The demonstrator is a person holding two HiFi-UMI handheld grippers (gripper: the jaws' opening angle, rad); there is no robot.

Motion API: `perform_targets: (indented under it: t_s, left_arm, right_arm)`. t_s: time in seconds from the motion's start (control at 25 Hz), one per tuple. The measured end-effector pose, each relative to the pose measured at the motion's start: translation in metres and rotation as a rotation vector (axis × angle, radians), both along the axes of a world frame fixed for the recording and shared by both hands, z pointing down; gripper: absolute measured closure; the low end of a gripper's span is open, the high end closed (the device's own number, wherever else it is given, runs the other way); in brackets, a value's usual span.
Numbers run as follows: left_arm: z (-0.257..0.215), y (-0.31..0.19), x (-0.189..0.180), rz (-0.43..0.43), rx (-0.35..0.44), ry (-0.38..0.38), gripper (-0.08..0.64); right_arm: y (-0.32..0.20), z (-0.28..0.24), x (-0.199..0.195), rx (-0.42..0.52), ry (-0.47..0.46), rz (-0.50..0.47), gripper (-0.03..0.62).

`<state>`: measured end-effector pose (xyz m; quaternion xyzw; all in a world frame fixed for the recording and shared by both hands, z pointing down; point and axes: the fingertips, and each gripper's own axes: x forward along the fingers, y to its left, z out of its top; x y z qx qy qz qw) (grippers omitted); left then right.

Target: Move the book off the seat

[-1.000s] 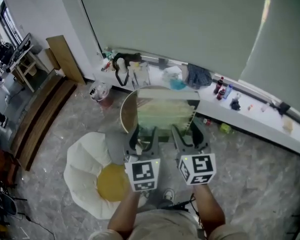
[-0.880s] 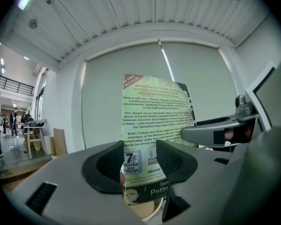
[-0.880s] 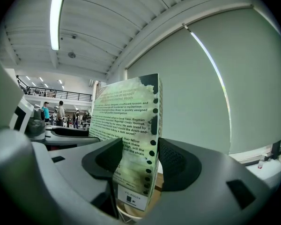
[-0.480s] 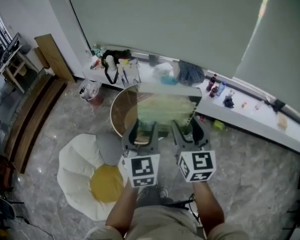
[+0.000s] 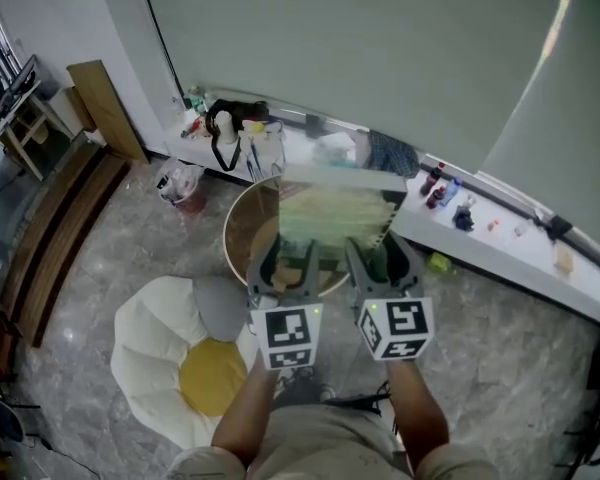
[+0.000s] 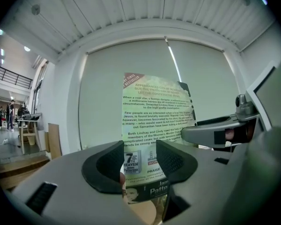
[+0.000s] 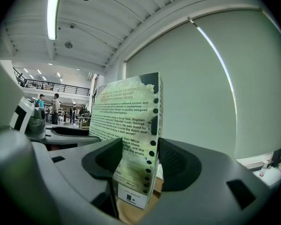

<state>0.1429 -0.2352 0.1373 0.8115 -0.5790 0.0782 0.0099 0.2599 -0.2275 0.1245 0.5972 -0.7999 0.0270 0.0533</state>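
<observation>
left tool and right tool side by side, both clamped on the book at its near edge. Book projects ahead of both tips, over the round desk. Seat is back-left of the tools.

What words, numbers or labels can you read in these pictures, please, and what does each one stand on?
"7TH HEAVEN" and "James Patterson": small cover picture on the back of the book, left gripper view.
"PRAISE": beside it.
"Reporter Cindy Thomas": back-cover blurb, right gripper view.
"YC-80024", roughly: white sticker at the book's foot.
The remaining blurb and the labels of the bottles on the ledge: too small to read.
</observation>
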Motion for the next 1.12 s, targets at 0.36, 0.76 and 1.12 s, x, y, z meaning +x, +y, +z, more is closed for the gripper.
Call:
perform_targets:
  t_s: [0.36, 0.76, 1.12]
  left_arm:
    - [0.023, -0.052, -0.024, -0.021, -0.05, 0.008, 0.337]
    - [0.093, -0.125, -0.016, -0.137, -0.172, -0.045, 0.339]
    - [0.207, -0.177, 0.0, -0.226, -0.388, -0.072, 0.339]
  right_arm:
    - [-0.055, 0.021, -0.024, -0.047, 0.021, -0.02, 0.341]
    - [-0.143, 0.098, -0.016, -0.185, -0.02, -0.131, 0.341]
    - [-0.207, 0.217, -0.002, -0.412, -0.031, -0.223, 0.341]
